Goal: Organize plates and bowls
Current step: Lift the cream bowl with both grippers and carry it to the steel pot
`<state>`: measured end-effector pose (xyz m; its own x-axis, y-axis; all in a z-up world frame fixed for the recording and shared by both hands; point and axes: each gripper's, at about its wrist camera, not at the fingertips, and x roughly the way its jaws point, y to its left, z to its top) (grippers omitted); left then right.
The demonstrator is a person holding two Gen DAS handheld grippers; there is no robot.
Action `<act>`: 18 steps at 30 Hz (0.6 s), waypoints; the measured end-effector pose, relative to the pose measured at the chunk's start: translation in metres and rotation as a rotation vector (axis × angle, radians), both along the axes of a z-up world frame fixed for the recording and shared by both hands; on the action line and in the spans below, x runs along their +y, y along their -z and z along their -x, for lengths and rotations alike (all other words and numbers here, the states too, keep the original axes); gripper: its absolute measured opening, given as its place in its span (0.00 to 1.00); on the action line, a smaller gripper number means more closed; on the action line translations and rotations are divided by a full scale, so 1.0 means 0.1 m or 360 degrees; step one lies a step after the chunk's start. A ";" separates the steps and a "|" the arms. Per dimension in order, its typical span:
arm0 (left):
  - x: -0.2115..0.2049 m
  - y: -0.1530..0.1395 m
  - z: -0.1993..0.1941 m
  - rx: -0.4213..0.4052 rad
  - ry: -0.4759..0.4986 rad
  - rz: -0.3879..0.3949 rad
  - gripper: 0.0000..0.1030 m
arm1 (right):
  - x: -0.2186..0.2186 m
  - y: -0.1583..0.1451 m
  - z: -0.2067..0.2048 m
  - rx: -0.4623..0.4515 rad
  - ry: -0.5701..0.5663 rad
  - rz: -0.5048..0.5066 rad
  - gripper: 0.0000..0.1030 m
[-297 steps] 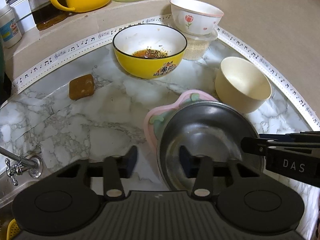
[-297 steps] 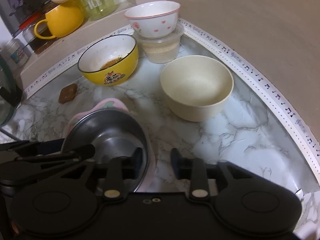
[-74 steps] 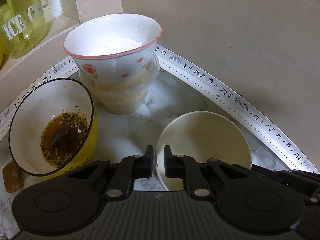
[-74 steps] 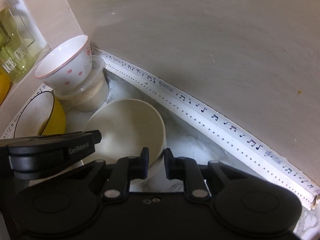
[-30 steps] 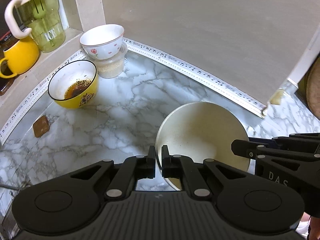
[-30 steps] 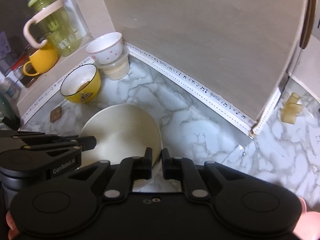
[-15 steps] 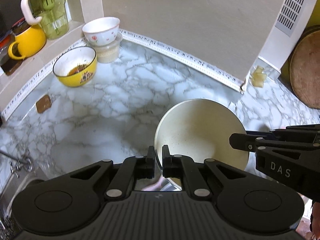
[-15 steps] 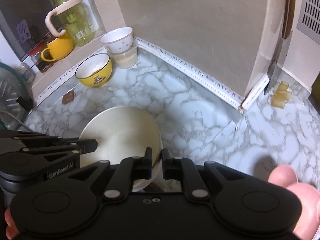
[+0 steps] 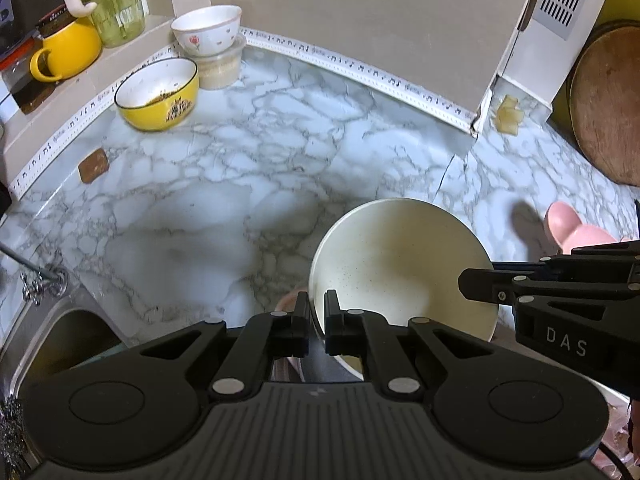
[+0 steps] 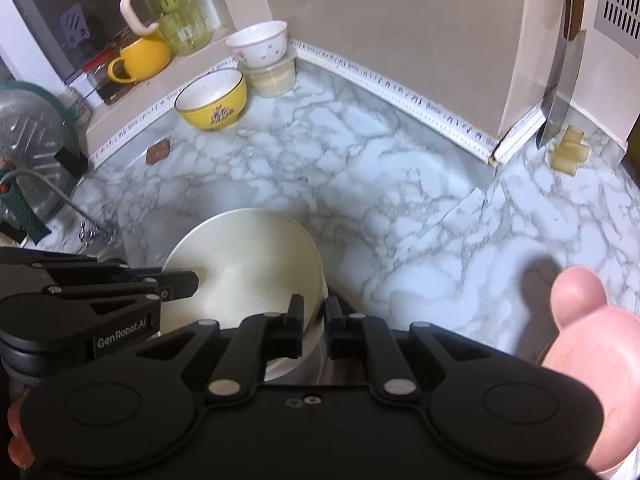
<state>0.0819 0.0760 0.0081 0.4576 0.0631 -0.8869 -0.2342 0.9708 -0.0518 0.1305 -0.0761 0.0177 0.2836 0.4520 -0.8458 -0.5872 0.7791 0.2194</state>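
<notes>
While both grippers are clamping opposite sides of its rim, the cream bowl (image 9: pixel 400 268) is hanging above the marble counter (image 9: pixel 240 152). The left gripper (image 9: pixel 317 316) and right gripper (image 10: pixel 314 322) are pinching it narrowly. Beyond the bowl, a yellow bowl (image 9: pixel 158 94) is sitting near the wall, well apart.

Cream bowl (image 9: pixel 400 264) empty, upright, held above marble counter; yellow bowl (image 9: pixel 158 94), dirty, near back corner
</notes>
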 end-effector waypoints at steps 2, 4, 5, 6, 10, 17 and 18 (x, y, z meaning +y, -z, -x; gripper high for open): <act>0.00 0.05 0.03 0.0019 0.0002 0.0009 0.05 | -0.01 0.04 0.03 0.0020 -0.0001 0.0006 0.11; -0.01 0.08 0.05 0.0033 0.0004 0.0017 0.05 | -0.03 0.07 0.06 0.0037 -0.0004 0.0013 0.11; -0.02 0.08 0.07 0.0037 0.0007 0.0016 0.05 | -0.03 0.09 0.07 0.0044 -0.0007 0.0017 0.11; -0.03 0.09 0.08 0.0040 0.0012 0.0011 0.05 | -0.03 0.10 0.09 0.0048 -0.0008 0.0022 0.11; -0.04 0.13 0.09 0.0056 0.0016 0.0008 0.05 | -0.04 0.14 0.12 0.0059 -0.0012 0.0034 0.11; -0.06 0.22 0.11 0.0099 0.0021 0.0000 0.05 | -0.04 0.20 0.15 0.0076 -0.0023 0.0054 0.11; -0.07 0.23 0.11 0.0104 0.0022 -0.0003 0.05 | -0.04 0.21 0.15 0.0078 -0.0026 0.0057 0.11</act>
